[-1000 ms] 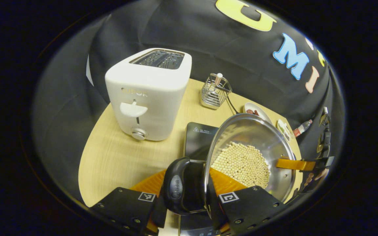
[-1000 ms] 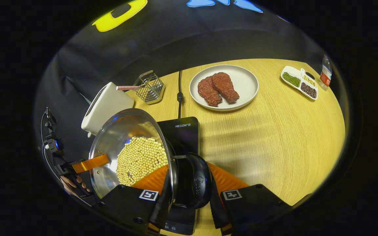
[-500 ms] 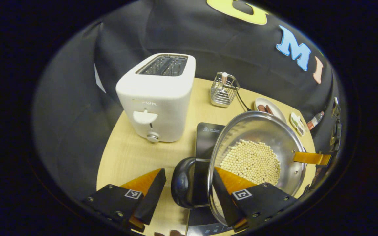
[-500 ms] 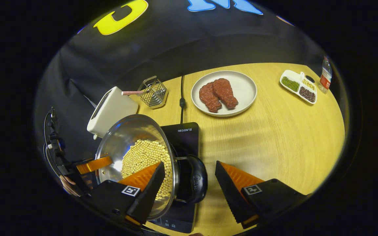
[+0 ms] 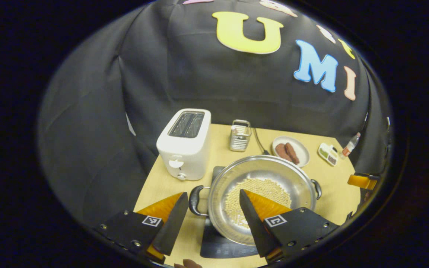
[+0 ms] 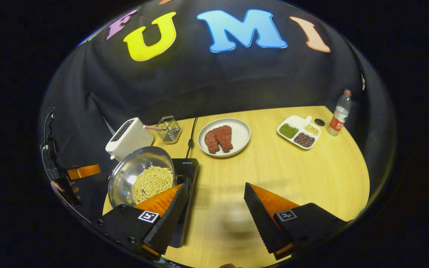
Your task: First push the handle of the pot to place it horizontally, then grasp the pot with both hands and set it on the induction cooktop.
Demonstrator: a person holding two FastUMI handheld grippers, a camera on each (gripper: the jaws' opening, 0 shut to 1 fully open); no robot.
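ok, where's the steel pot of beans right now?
The round stainless steel pot of pale beans sits on the black induction cooktop in the left gripper view, just right of the white toaster and nearer than the plate of meat.

A mock kitchen booth: toaster (image 5: 184, 149), induction cooktop (image 6: 188, 165) on a wooden table (image 6: 292, 175)
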